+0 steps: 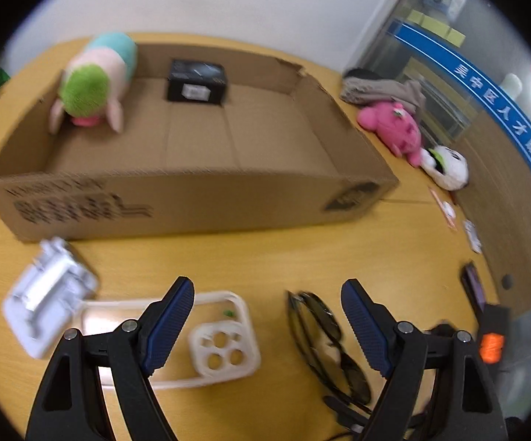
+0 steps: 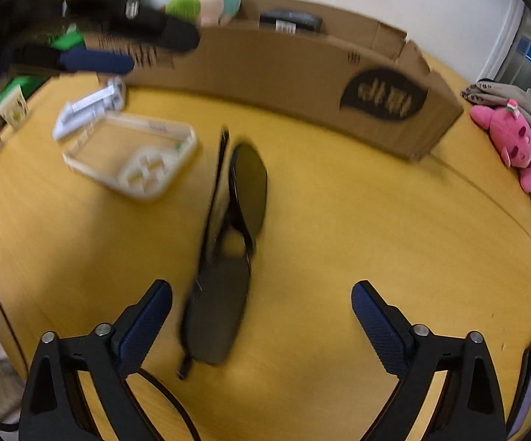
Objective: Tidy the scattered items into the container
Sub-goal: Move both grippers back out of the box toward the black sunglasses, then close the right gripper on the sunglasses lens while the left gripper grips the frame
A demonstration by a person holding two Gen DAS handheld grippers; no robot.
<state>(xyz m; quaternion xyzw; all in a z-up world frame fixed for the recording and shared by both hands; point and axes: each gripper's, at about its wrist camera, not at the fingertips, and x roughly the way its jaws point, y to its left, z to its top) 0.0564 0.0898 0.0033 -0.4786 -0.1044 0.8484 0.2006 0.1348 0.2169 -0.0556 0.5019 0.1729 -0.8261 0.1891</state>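
Left gripper (image 1: 267, 316) hangs low over the counter (image 1: 302, 250), jaws spread wide, blue-padded fingers (image 1: 170, 325) empty and angled forward and down. Right gripper (image 2: 262, 316) hovers just above the same counter, also gaping wide, nothing between its pads. From the right wrist view, the left gripper sits up at far left, near the counter's edge, fingers apart.

Little was legible. A blue banner (image 1: 486, 106) across the glass partition carried white Chinese characters — "吴中区人才服务" could be made out before the strip ran out of view. The cardboard box (image 1: 177, 202) bore black block lettering on its front wall and a dark oval logo (image 2: 385, 93) — both too blurred to read. A small white label on the black carton (image 1: 196, 81) was unreadable too.
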